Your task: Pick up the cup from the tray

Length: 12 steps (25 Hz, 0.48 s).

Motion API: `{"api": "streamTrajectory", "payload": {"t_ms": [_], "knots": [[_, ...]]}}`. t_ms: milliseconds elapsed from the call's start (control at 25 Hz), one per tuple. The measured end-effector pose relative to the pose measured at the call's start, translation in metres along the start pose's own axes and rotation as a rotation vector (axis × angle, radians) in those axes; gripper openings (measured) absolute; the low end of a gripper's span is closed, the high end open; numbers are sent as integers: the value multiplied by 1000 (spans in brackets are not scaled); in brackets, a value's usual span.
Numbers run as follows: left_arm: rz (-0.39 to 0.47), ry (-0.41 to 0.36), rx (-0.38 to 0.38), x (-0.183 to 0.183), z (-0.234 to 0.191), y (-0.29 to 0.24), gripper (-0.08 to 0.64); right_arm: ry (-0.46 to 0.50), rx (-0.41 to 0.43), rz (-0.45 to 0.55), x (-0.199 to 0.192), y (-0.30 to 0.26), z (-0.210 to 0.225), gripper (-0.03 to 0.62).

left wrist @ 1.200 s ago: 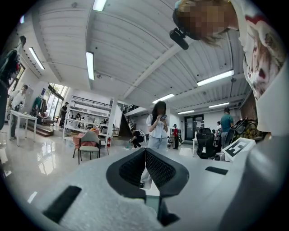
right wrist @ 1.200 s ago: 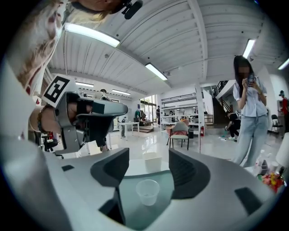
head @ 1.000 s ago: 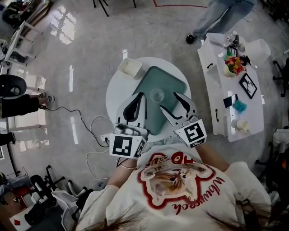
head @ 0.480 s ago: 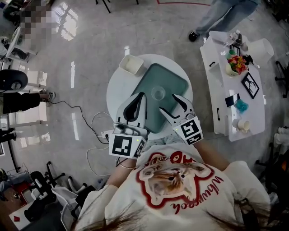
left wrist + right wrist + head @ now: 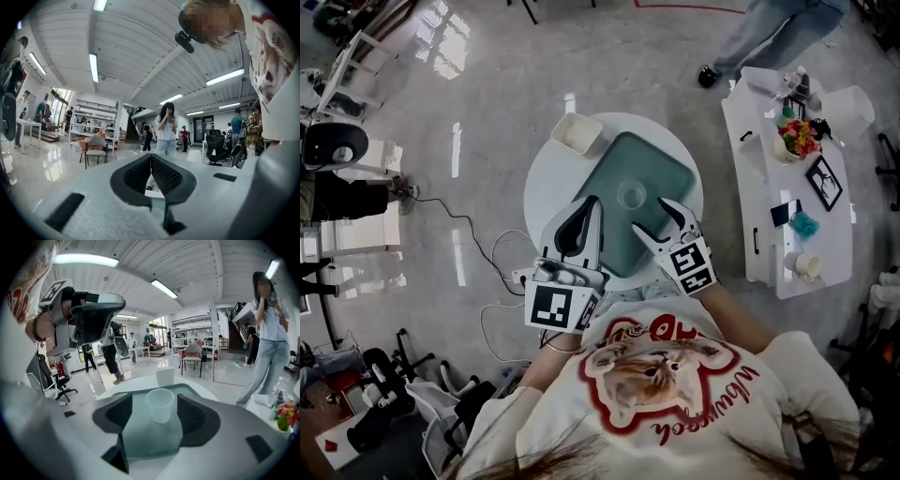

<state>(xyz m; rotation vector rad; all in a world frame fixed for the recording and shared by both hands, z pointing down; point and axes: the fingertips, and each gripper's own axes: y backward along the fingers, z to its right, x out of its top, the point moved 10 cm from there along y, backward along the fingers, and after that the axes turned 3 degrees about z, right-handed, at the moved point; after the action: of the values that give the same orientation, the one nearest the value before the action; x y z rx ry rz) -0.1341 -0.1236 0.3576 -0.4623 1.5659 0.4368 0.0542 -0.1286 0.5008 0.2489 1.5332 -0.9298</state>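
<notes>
White table [image 5: 546, 192], green tray [image 5: 654, 167], cup [image 5: 628, 196]

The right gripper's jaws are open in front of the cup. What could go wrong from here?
1. The cup looks thin and light. The right gripper, jaws open and not yet around it, could tip it or push it along the tray.
2. A hard squeeze might crush its translucent wall.
</notes>
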Motion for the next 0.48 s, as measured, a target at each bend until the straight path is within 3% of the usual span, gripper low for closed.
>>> {"api": "streamTrajectory", "payload": {"t_ms": [480], "knots": [[-16, -6, 36, -1, 0, 9, 15, -45, 7, -92, -24, -20, 6, 276]]}}
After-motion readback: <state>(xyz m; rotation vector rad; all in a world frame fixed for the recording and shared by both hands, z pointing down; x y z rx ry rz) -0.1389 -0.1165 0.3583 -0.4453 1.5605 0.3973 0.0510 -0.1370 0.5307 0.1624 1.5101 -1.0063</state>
